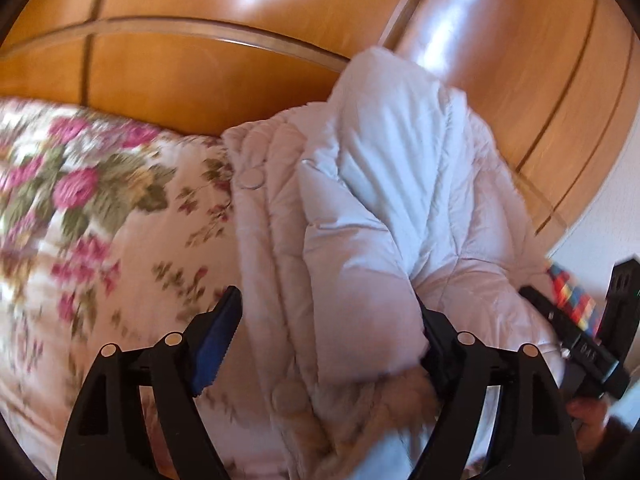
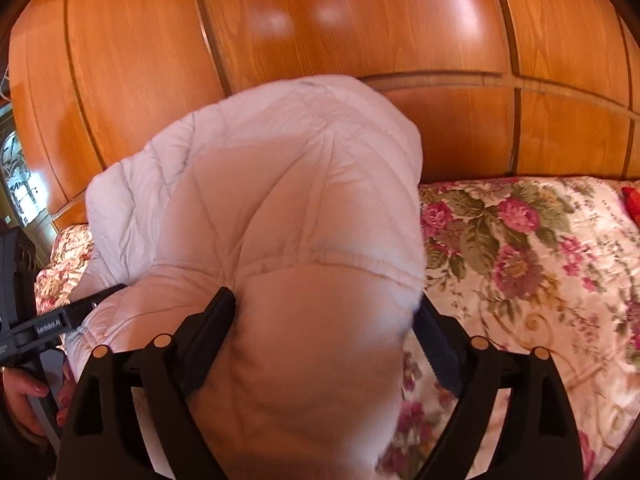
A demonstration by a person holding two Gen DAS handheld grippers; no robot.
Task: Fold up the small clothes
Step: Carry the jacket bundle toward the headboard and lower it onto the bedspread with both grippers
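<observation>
Left wrist view shows a pale pink quilted jacket (image 1: pixel 360 208) (round snaps down its front) heaped on the floral bedspread (image 1: pixel 100 220), with the left gripper (image 1: pixel 328 344) and right gripper (image 2: pixel 326 328) both spread wide around its folds, gripping nothing.

Padded jacket (image 1: pixel 360 208): lying on bedspread (image 1: pixel 100 220), bunched up between both grippers' fingers (image 2: pixel 216 328). Wooden panelling (image 2: pixel 340 20): behind bed.

Bedspread: floral bedspread (image 2: pixel 520 248) is lying across the bed, showing pink roses and green leaves.
Headboard: glossy wooden headboard (image 2: pixel 320 32) is standing behind, catching light.
</observation>
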